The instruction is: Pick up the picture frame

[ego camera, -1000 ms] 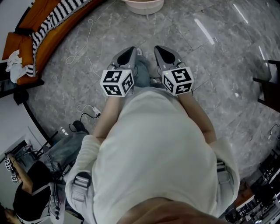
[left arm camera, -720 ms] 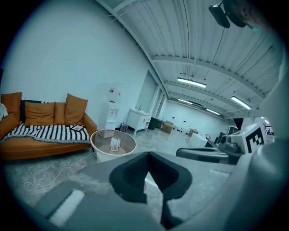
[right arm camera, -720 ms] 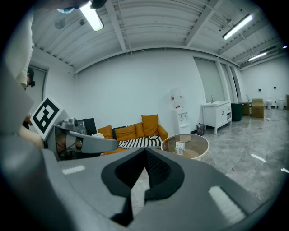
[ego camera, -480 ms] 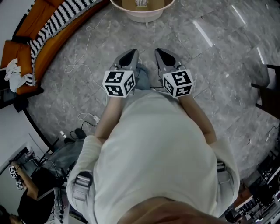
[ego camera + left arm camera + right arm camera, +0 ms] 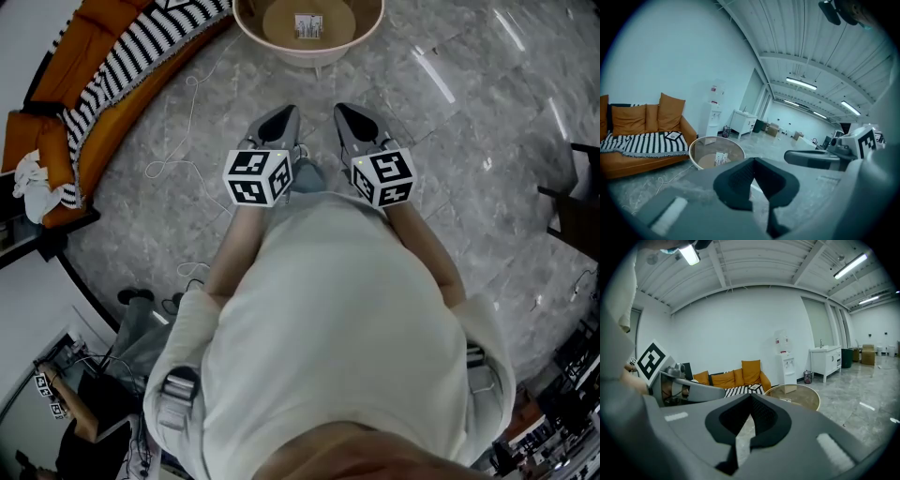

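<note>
person has walked forward: round table [image 5: 309,58] is now mostly in head view, only a sliver at the top edge a second ago. left gripper [image 5: 284,114] and right gripper [image 5: 343,112] both pinched closed, empty. small framed card [image 5: 307,26] on the table, likely the picture frame, well ahead. approach phase, no reach yet.

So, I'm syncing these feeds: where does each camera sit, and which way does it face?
Head view: on the head, facing steeply down; torso, forearms, left gripper and right gripper show.
Left gripper view: on that gripper, facing along shut jaws toward the round table and sofa; right gripper at right.
Right gripper view: likewise; left gripper at left.
Shared: all show the round table.
</note>
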Demonstrator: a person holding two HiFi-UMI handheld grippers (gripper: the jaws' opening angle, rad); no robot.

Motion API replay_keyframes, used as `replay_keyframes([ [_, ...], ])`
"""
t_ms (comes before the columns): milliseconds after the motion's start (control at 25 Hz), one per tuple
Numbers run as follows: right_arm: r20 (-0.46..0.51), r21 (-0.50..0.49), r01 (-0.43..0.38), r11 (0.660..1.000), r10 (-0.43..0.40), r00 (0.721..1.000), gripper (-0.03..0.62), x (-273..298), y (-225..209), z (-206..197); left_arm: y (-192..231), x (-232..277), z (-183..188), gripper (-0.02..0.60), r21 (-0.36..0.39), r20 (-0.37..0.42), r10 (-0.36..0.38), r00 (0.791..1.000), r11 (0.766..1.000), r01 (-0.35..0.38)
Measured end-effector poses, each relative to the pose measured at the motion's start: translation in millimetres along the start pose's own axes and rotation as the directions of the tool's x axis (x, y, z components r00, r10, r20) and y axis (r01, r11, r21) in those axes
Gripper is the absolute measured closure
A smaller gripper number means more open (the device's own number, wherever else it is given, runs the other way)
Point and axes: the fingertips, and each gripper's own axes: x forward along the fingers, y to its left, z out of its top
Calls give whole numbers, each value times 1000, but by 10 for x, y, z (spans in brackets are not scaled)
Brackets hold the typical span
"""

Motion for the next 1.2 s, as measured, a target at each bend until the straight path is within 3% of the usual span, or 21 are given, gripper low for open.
replay_keyframes([
  [600,27,9,39,999,-40,999,592,1064,-311,454,786,650,618,581,38,-17,-50,999,998,50],
  [1200,-34,15,88,996,-88,996,592,1494,-599,423,1183,1086,619,580,22,-73,-58,996,998,60],
])
